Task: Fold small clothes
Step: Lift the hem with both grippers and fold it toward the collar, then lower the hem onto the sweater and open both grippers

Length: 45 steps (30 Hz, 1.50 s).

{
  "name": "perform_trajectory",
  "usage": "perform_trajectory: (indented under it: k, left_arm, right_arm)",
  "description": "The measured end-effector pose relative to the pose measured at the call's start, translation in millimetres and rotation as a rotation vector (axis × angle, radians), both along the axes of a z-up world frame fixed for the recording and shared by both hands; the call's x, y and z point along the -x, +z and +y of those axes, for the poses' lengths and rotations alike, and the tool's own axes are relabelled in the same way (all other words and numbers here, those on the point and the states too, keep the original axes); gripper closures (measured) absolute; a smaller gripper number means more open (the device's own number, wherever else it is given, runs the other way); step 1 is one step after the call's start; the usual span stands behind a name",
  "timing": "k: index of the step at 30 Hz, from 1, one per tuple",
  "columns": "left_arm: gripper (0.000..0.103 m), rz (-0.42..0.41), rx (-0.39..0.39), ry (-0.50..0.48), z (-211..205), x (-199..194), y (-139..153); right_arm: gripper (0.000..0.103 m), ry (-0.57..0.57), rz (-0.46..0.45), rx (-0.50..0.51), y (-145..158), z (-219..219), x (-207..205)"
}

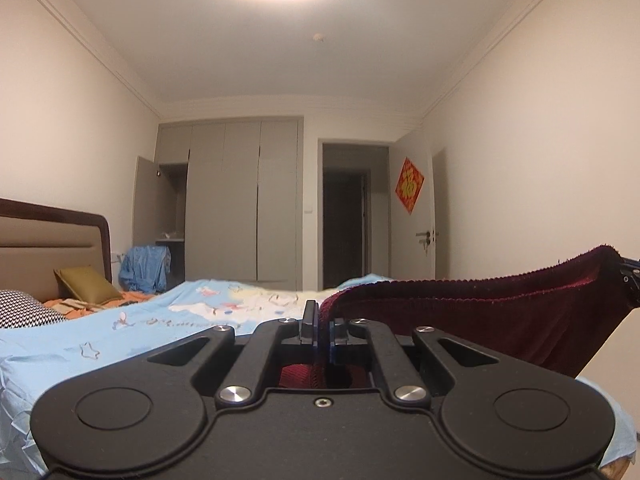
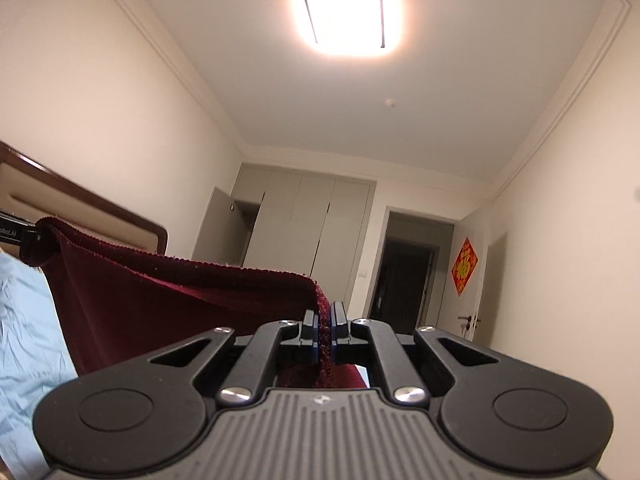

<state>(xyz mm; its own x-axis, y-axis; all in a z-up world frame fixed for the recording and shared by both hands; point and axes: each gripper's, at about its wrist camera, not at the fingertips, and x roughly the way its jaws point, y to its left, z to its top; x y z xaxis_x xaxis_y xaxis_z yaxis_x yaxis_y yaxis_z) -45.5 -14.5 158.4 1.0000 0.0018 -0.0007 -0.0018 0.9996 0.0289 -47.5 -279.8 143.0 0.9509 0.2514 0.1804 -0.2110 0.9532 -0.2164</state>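
A dark red knitted garment (image 1: pixel 500 316) hangs stretched in the air between my two grippers, above the bed. My left gripper (image 1: pixel 323 328) is shut on one corner of its top edge, with a fold of the cloth pinched between the pads. The right gripper (image 1: pixel 630 276) shows at the far right of the left wrist view, holding the opposite corner. In the right wrist view the same garment (image 2: pixel 168 304) spreads to the left, and my right gripper (image 2: pixel 325 330) is shut on its near corner. The left gripper (image 2: pixel 24 236) peeks in at the left edge there.
Below lies a bed with a light blue patterned sheet (image 1: pixel 120 332), pillows (image 1: pixel 86 284) and a brown headboard (image 1: pixel 48 240) on the left. Grey wardrobes (image 1: pixel 240 200), one door ajar, stand at the far wall beside a dark doorway (image 1: pixel 348 216). A blue cloth (image 1: pixel 146 268) hangs near the wardrobe.
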Motion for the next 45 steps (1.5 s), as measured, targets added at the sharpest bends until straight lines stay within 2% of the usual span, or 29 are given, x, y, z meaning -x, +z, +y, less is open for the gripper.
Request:
perform_trajectory:
  k: [6, 11, 17, 20, 23, 31, 41, 44, 45]
  left_arm:
    - [0.099, 0.075, 0.011, 0.014, 6, -23, -11]
    - [0.098, 0.115, 0.023, 0.032, 14, -57, -10]
    - [0.098, 0.181, 0.057, 0.044, 27, -121, -10]
    - [0.098, 0.237, 0.089, 0.040, 37, -158, -12]
    - [0.097, 0.285, 0.069, 0.042, 44, -197, -23]
    - [0.096, 0.447, 0.029, 0.066, 53, -287, -66]
    - [0.096, 0.586, 0.041, 0.075, 60, -356, -126]
    - [0.095, 0.619, 0.048, 0.079, 61, -373, -139]
    - [0.094, 0.629, 0.050, 0.081, 61, -377, -143]
  right_arm:
    - [0.096, -0.038, 0.059, 0.024, -4, 13, -26]
    - [0.096, -0.064, 0.084, 0.043, -4, 26, -53]
    - [0.096, -0.059, 0.128, 0.043, -2, 33, -103]
    - [0.096, -0.051, 0.188, 0.020, 2, 36, -142]
    - [0.096, -0.058, 0.242, 0.021, -3, 37, -176]
    - [0.095, -0.104, 0.360, 0.067, -46, 57, -250]
    - [0.095, -0.134, 0.510, 0.067, -103, 64, -304]
    - [0.087, -0.144, 0.550, 0.059, -117, 64, -312]
    - [0.081, -0.143, 0.561, 0.055, -120, 63, -315]
